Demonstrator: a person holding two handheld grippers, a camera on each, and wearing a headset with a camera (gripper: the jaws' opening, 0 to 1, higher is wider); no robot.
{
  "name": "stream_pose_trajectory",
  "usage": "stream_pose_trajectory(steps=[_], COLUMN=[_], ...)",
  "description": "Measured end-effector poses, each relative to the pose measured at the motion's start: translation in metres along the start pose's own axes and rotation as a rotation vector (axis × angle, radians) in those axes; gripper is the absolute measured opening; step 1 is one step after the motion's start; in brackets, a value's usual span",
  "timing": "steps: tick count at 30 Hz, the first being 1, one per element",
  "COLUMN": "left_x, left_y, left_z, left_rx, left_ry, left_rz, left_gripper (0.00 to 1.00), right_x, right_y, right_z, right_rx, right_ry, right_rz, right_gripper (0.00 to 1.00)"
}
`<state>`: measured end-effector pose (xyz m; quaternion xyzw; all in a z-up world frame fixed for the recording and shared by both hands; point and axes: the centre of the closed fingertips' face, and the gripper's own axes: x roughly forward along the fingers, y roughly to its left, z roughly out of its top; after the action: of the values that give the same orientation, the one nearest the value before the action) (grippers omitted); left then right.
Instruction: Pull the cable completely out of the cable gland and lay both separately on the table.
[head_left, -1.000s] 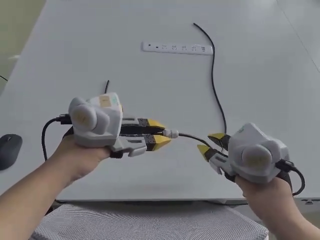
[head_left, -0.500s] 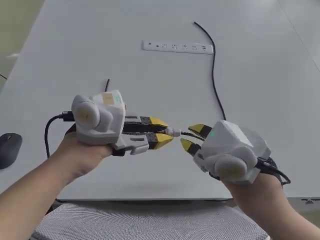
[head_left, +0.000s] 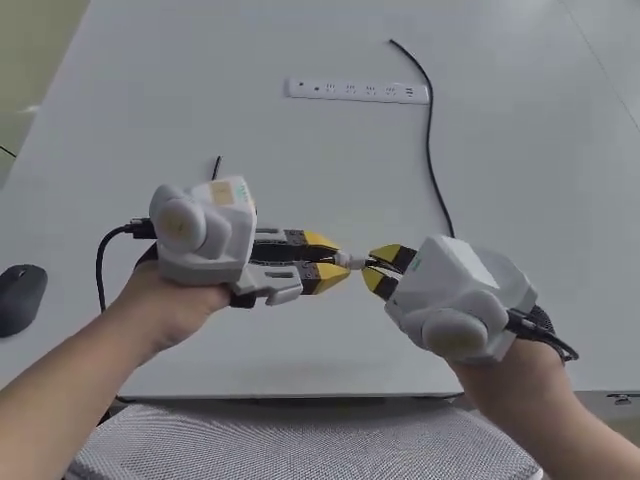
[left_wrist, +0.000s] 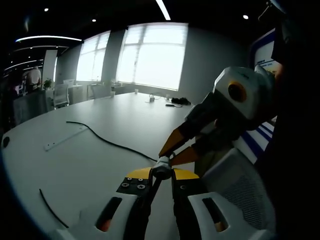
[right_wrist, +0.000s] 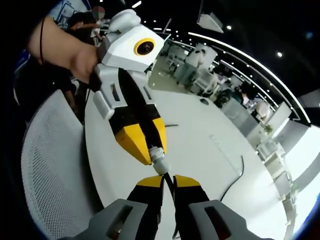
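My left gripper (head_left: 328, 262) is pinched on the cable gland (head_left: 347, 262), up off the near edge of the table (head_left: 300, 150). My right gripper (head_left: 380, 271) meets it tip to tip, jaws narrow about the cable (head_left: 430, 150) just beside the gland, though I cannot tell if they bite. The cable lies left-to-right between the tips, so the pull goes rightward; beyond, its slack trails away toward the power strip (head_left: 357, 92).

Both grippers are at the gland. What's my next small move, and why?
Probably clamp the right gripper on the black cable and pull away: the left gripper grips the cable gland, and the cable runs between the right jaws.
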<state>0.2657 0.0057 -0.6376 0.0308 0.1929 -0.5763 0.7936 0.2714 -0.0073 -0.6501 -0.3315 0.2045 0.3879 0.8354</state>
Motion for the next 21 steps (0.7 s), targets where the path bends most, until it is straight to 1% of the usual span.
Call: stream_pose_trajectory(steps=[2, 6, 9, 21], left_x=[0.0008, 0.0012, 0.0024, 0.0039], left_y=[-0.0004, -0.0018, -0.0023, -0.0002], left_z=[-0.0023, -0.0015, -0.0004, 0.0003], left_rx=[0.002, -0.007, -0.006, -0.004], left_ry=[0.004, 0.001, 0.0, -0.004], left_rz=[0.0, 0.001, 0.0, 0.004], left_gripper=[0.15, 0.15, 0.15, 0.15], right_x=[0.0005, -0.0003, -0.0007, 0.002], right_y=[0.0008, 0.0005, -0.0016, -0.0031], right_z=[-0.0012, -0.0015, -0.0034, -0.0063], right_rx=[0.007, 0.018, 0.062, 0.132], right_ry=[0.002, 0.003, -0.001, 0.0], right_rz=[0.004, 0.005, 0.012, 0.022], right_gripper=[0.02, 0.01, 0.01, 0.0])
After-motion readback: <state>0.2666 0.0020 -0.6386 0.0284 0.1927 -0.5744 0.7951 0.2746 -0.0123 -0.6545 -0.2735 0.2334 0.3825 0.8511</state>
